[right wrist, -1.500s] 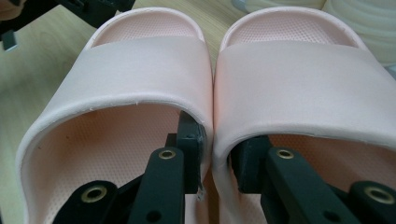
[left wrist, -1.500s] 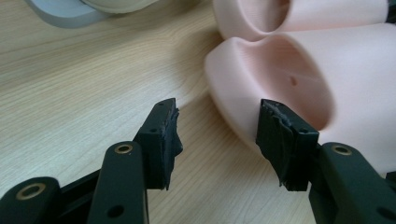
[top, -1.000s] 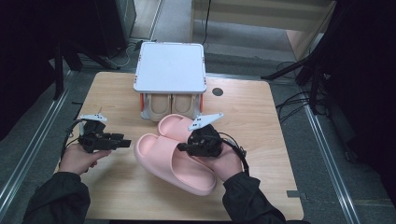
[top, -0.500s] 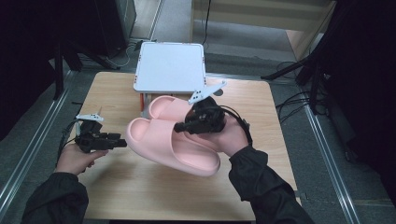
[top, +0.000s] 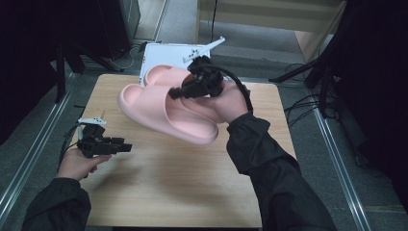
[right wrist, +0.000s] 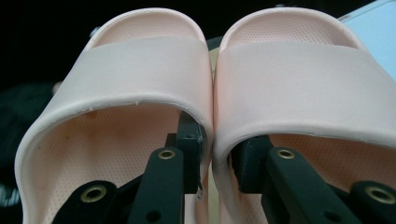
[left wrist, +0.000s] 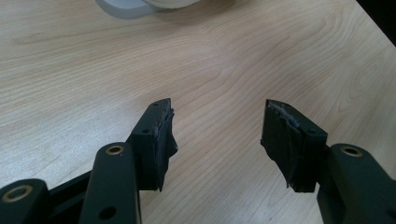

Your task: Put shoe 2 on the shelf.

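Slippers (top: 163, 108), a pink pair, hang in the air above the tabletop (top: 183, 192), in front of the white box (top: 159, 50) at its far edge. Your right tool (top: 180, 93) has them: the right gripper view shows what the high view cannot, one jaw inside each slipper, the two touching inner walls pinched between the pads, the straps (right wrist: 140, 70) arching just ahead. From above you see instead that the pair tilts, toes toward your left. Your left tool (top: 122, 147) rests low near the left edge, well apart from the slippers. The left gripper view shows its jaws spread wide with nothing between them, bare wood beneath.
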The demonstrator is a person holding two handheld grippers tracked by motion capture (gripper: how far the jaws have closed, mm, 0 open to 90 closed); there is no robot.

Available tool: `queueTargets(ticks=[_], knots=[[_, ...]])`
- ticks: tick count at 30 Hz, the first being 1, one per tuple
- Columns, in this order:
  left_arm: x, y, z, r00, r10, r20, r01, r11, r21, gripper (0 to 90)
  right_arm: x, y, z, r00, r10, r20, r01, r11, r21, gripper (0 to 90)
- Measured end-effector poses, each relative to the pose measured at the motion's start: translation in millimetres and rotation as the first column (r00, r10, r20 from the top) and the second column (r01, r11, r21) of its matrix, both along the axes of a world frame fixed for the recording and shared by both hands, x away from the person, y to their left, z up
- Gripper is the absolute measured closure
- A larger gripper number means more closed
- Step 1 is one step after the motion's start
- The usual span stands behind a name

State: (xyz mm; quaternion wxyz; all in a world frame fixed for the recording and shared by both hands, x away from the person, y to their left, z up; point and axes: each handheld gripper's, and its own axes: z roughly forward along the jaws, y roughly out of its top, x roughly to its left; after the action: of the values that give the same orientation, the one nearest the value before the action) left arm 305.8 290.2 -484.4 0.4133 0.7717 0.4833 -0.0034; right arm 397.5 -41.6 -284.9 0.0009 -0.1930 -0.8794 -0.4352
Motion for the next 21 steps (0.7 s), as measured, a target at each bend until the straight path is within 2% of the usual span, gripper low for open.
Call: queueTargets(ticks=[2, 4, 7, 8, 10, 11, 12, 13, 14, 18, 19, 20, 21], knots=[[-0.5, 0.2, 1.2, 0.9997, -0.018, 0.015, 0.018, 0.9998, -0.006, 42.7, 13.8, 5.6, 4.9, 0.9979, -0.063, -0.014, 0.063, 0.998, 0.006, 75.7], [-1.4, -1.5, 2.6, 0.9993, -0.028, 0.026, 0.028, 0.9995, -0.015, 42.8, 24.1, 11.2, 8.0, 0.9926, -0.121, -0.001, 0.121, 0.993, -0.011, 75.7], [-1.2, -4.3, 2.8, 0.9988, -0.041, 0.026, 0.041, 0.9990, -0.015, 42.7, 44.6, 23.0, 10.4, 0.9694, -0.243, 0.037, 0.245, 0.968, -0.057, 75.6], [-0.7, -4.8, 2.6, 0.9986, -0.045, 0.026, 0.046, 0.9988, -0.014, 42.8, 51.1, 25.9, 10.3, 0.9573, -0.285, 0.047, 0.288, 0.956, -0.055, 75.6], [0.1, -5.7, 2.5, 0.9989, -0.040, 0.023, 0.041, 0.9990, -0.021, 42.8, 62.9, 31.7, 9.8, 0.9273, -0.371, 0.052, 0.373, 0.927, -0.045, 75.7], [0.5, -5.7, 2.7, 0.9989, -0.042, 0.022, 0.043, 0.9988, -0.022, 42.7, 68.8, 35.0, 9.2, 0.9120, -0.406, 0.057, 0.409, 0.911, -0.046, 75.7], [0.5, -6.4, 2.7, 0.9988, -0.042, 0.026, 0.042, 0.9989, -0.022, 42.7, 73.3, 37.8, 8.4, 0.9004, -0.430, 0.066, 0.433, 0.900, -0.045, 75.7], [0.5, -6.4, 2.7, 0.9986, -0.047, 0.025, 0.047, 0.9987, -0.020, 42.7, 81.2, 43.6, 6.4, 0.8762, -0.477, 0.070, 0.480, 0.876, -0.046, 75.8], [0.3, -6.9, 2.6, 0.9985, -0.050, 0.022, 0.050, 0.9985, -0.019, 42.7, 85.0, 46.6, 5.2, 0.8655, -0.496, 0.070, 0.499, 0.865, -0.046, 75.7], [1.1, -7.0, 2.4, 0.9983, -0.056, 0.017, 0.056, 0.9984, -0.012, 42.8, 100.1, 61.4, -1.6, 0.8059, -0.588, 0.070, 0.591, 0.806, -0.029, 75.7], [1.5, -6.2, 3.0, 0.9982, -0.059, 0.015, 0.059, 0.9982, -0.010, 43.0, 103.5, 64.7, -3.7, 0.7883, -0.611, 0.069, 0.614, 0.789, -0.015, 75.7], [1.8, -5.6, 3.1, 0.9980, -0.062, 0.017, 0.062, 0.9980, -0.014, 43.1, 108.2, 68.6, -6.7, 0.7671, -0.638, 0.063, 0.640, 0.768, -0.007, 75.7], [1.9, -5.2, 3.3, 0.9979, -0.063, 0.014, 0.063, 0.9978, -0.019, 43.2, 112.5, 71.2, -9.0, 0.7519, -0.657, 0.051, 0.658, 0.753, -0.008, 75.7]])
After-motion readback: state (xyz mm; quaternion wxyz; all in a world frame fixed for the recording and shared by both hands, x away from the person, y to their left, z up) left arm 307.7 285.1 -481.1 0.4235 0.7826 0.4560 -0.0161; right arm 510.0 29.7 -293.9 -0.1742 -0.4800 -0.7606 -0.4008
